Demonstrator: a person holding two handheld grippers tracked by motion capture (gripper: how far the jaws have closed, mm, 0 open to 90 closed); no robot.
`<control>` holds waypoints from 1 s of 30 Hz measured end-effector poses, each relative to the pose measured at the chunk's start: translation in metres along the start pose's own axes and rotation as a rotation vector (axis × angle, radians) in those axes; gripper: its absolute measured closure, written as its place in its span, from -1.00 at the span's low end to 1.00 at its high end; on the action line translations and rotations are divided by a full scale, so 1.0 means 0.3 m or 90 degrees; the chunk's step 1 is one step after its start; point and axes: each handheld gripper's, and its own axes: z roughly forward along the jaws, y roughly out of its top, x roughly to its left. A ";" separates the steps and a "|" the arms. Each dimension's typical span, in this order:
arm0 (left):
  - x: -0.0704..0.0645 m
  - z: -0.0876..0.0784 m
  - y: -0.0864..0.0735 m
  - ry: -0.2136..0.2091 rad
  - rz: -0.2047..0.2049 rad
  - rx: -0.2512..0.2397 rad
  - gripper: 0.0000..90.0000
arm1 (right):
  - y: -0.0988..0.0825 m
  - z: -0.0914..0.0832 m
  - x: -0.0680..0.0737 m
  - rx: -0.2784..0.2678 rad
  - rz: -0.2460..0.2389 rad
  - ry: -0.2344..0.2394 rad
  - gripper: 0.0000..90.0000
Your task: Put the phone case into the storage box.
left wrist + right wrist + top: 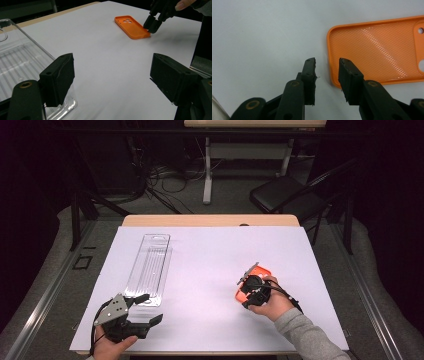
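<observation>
1. The orange phone case [372, 52] lay flat on the white sheet [210, 270], on the right half of the table, with its short end right at the tips of the right gripper [327, 66].
2. In the right gripper view, one jaw stood over the case's corner edge and the other over the bare sheet just beside it, so the rim sat about in line with the narrow gap between them.
3. The jaws of that gripper were only a little apart and pinched nothing; I could not tell whether a tip touched the rim.
4. The left gripper [112, 75] rested near the table's front left, well apart from the case, its jaws spread wide with only the sheet between them.
5. The case [132, 27] was a thin, shallow shell with rounded corners, a raised rim, and a glossy inside with a fine dotted texture.
6. Round holes for a camera were cut at the end away from the right gripper.
7. Its long axis ran away from that gripper, slanting across the sheet in the high view, hollow side up.
8. A clear plastic tray [149, 267], long, ribbed and rigid-looking, lay lengthwise on the left, its near end just beside the left gripper.
9. The gripper pads were black and blocky.
</observation>
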 end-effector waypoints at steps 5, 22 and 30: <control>0.000 0.000 0.000 0.000 0.000 0.000 -0.56 | 0.001 0.004 -0.004 0.000 -0.005 -0.002 0.56; 0.000 0.002 -0.001 0.000 0.001 0.003 -0.56 | 0.009 0.034 -0.016 0.032 -0.020 -0.015 0.75; 0.001 0.002 -0.002 0.000 0.001 0.003 -0.56 | 0.013 0.055 -0.022 0.049 -0.030 -0.017 0.81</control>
